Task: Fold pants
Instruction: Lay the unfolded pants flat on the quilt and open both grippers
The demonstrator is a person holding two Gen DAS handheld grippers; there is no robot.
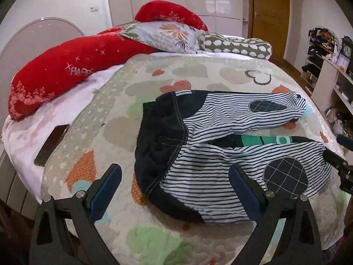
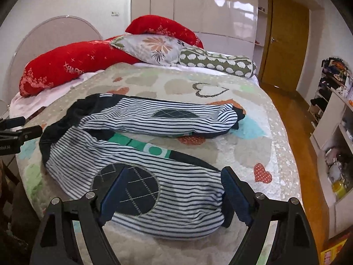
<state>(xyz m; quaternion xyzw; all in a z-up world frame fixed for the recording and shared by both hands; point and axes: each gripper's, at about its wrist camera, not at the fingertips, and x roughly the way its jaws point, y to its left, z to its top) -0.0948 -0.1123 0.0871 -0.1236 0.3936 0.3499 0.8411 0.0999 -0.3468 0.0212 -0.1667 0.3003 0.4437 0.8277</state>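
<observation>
Striped black-and-white pants (image 1: 209,145) with a dark waist part and round checked knee patches lie spread on the bed, legs apart, waist to the left. They also show in the right wrist view (image 2: 154,145). My left gripper (image 1: 176,176) is open and empty, hovering over the waist end of the near leg. My right gripper (image 2: 173,178) is open and empty, hovering over the near leg's knee patch (image 2: 130,190) and cuff end. The right gripper's tip shows at the right edge of the left wrist view (image 1: 339,161).
The bed has a patterned quilt (image 1: 154,243) with hearts. Red pillows (image 1: 66,72), a floral pillow (image 1: 161,35) and a spotted bolster (image 1: 233,44) lie at its head. A dark phone (image 1: 51,142) lies near the left edge. Shelves (image 2: 331,132) stand to the right.
</observation>
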